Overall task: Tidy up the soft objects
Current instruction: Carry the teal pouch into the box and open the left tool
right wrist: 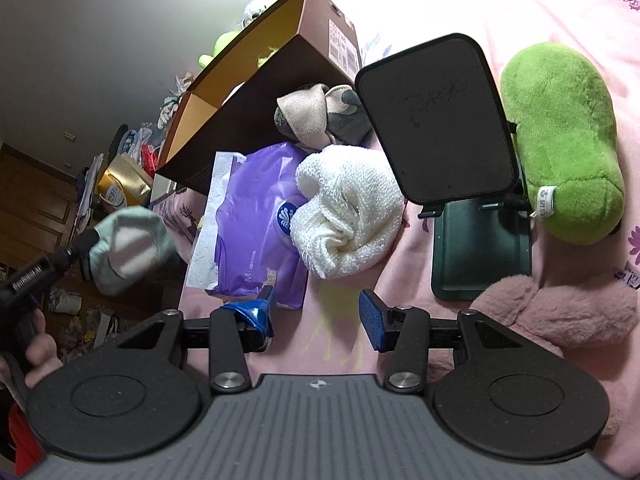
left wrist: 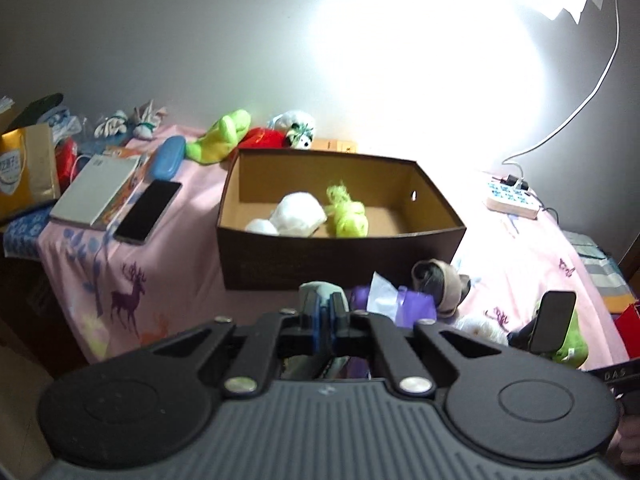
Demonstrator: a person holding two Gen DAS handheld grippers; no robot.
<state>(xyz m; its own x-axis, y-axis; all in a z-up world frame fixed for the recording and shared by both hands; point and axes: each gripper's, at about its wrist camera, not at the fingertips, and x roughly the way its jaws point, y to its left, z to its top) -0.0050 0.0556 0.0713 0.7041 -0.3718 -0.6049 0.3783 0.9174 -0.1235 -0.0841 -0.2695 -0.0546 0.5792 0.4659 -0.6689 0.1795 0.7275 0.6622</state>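
My left gripper (left wrist: 326, 304) is shut on a pale green and white soft bundle (left wrist: 318, 289), held up off the bed in front of the brown cardboard box (left wrist: 340, 258). The right wrist view shows that bundle (right wrist: 128, 248) at the left, clear of the bedding. Inside the box lie a white soft item (left wrist: 298, 216) and a yellow-green fluffy one (left wrist: 346, 212). My right gripper (right wrist: 316, 316) stands open over the pink sheet, nothing between its fingers. Just ahead of it lies a rolled white towel (right wrist: 344, 208). A beige-grey sock bundle (right wrist: 316, 116), a green plush (right wrist: 560, 140) and a pink plush (right wrist: 560, 320) lie nearby.
A purple tissue pack (right wrist: 252, 220) lies beside the towel, and a black phone stand (right wrist: 440, 120) sits between towel and green plush. Left of the box are a phone (left wrist: 148, 210), a notebook (left wrist: 96, 188) and a blue case (left wrist: 170, 156). Plush toys (left wrist: 224, 136) line the wall; a power strip (left wrist: 512, 198) lies right.
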